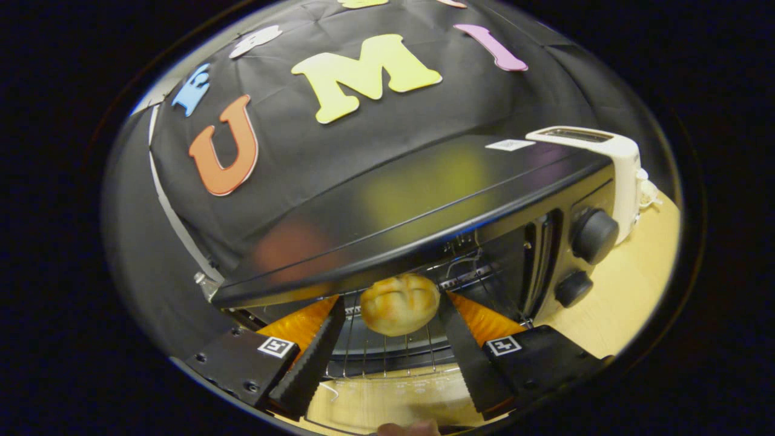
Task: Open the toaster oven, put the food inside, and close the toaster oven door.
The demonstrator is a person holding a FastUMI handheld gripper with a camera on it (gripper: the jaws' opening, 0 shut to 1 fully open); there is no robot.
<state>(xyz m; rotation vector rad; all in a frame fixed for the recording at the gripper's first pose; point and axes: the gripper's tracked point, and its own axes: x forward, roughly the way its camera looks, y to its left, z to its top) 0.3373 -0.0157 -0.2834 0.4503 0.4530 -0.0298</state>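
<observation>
Bread roll on the toaster oven's rack, fingers spread wide either side of it.

The golden bread roll (399,304) sits on the wire rack (387,354) inside the open toaster oven (424,206), just ahead of the gripper (392,301) and between its fingers (315,351), which stand apart with neither one pressing on it. Whether the fingertips brush the roll is hard to tell. From the roll, the oven's dark glossy top lies at 12 o'clock, and its two round black knobs (594,236) are at 2 to 3 o'clock on the front panel. The lowered glass door (387,399) lies at 6 o'clock, below the rack. Beyond the knobs, at about 1 o'clock, a white pop-up toaster (611,163) stands on the pale wooden worktop (629,284) just beside the oven.
</observation>
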